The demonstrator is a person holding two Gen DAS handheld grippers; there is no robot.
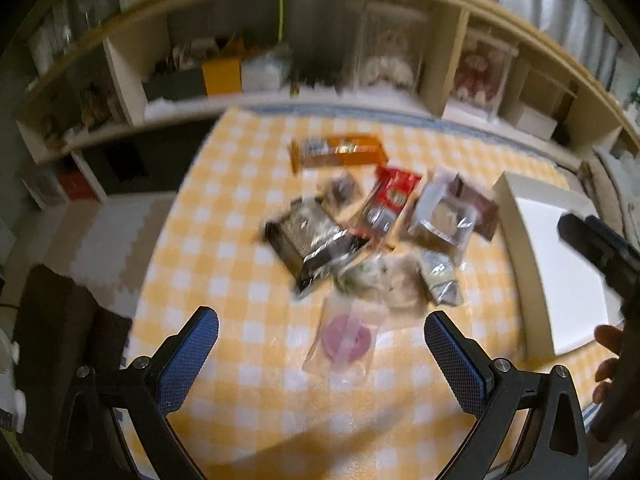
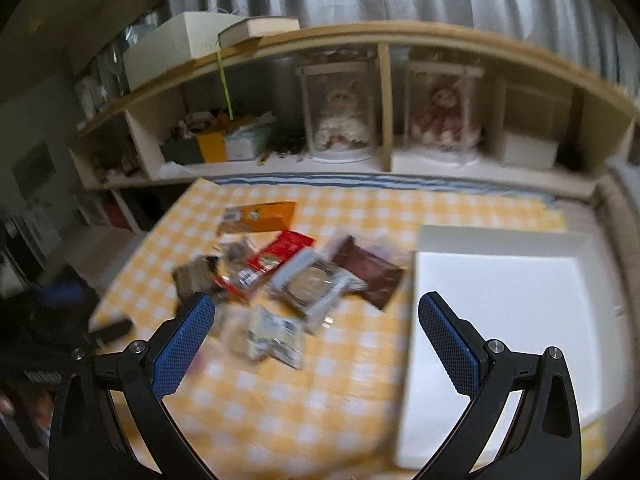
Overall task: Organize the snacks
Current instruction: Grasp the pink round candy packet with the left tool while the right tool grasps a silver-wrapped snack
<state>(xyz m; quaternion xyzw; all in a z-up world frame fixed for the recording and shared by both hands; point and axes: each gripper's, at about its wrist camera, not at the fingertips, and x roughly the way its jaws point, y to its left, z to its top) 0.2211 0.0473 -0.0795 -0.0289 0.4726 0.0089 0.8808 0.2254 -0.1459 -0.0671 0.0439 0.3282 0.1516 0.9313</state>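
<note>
**Pink-disc packet lies dead ahead of the left hand-held gripper**

Both tools hover above the table (image 1: 224,392), which wears a yellow-and-white checked cloth, and neither one carries anything. The left hand-held gripper (image 1: 321,334) stands with its blue-padded jaws spread wide. So does the right hand-held gripper (image 2: 316,320).

The snacks sit in a loose heap near the middle of the cloth. Nearest the left tool is a clear packet with a pink disc (image 1: 345,338), lying at twelve o'clock from it, just past the fingertips and between the lines of the two jaws. Its long axis seems to run roughly away from the tool, tilted slightly toward one o'clock; blur keeps me from being surer. Beyond it lie a dark silvery pouch (image 1: 316,242) at eleven o'clock and a red wrapper (image 1: 390,200) at one o'clock, with an orange box (image 1: 340,152) farthest back.

A white tray (image 2: 500,292) waits at two o'clock from the right tool, clear of the heap, with a brown wrapper (image 2: 370,270) near its left wall.

To my eye the left tool has the shorter reach to the pink-disc packet, and a straight advance would bracket it.
</note>
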